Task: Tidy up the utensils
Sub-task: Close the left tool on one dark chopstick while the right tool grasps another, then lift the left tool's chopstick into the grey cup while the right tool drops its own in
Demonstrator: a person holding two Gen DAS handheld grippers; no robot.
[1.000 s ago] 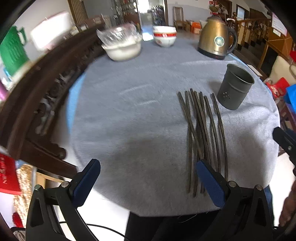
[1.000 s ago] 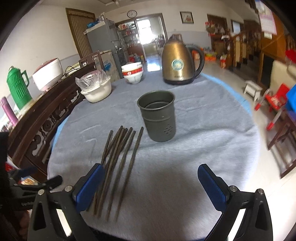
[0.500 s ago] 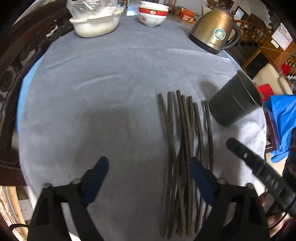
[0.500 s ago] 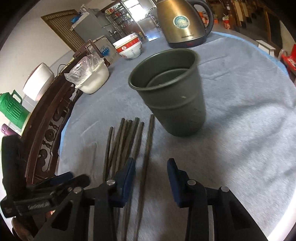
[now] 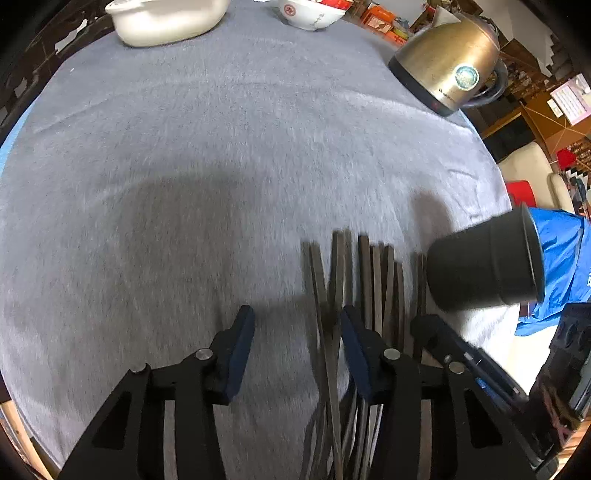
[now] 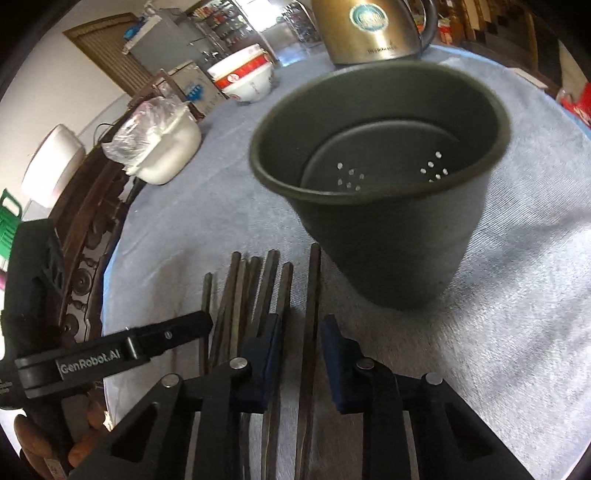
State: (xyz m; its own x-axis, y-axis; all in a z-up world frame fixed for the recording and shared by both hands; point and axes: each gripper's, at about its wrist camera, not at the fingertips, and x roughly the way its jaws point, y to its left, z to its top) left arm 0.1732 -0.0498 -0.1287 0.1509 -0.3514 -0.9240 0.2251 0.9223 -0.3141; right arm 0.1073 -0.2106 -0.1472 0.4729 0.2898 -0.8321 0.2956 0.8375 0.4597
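Several dark chopsticks (image 5: pixel 373 273) lie side by side on the grey cloth (image 5: pixel 221 166), just left of a dark perforated holder cup (image 6: pixel 388 221). My left gripper (image 5: pixel 297 332) hovers low over the left edge of the bundle. Its jaws are closing; one chopstick crosses the gap near the right pad and the left pad is over bare cloth. My right gripper (image 6: pixel 303 350) straddles the rightmost chopstick (image 6: pixel 311 295), jaws closing, with a small gap on each side of it. In the right wrist view the left gripper (image 6: pixel 147 343) shows at the left.
A brass kettle (image 6: pixel 369 33) stands behind the cup. A red-banded bowl (image 6: pixel 247 79) and a white basin with plastic wrap (image 6: pixel 162 147) sit at the far side. Dark carved wood (image 6: pixel 85 240) borders the table's left. Blue fabric (image 5: pixel 561 258) lies beyond the right edge.
Both grippers have dropped toward the chopsticks and tilted downward. Both pairs of jaws have narrowed from wide open; the right one now straddles the rightmost chopstick.
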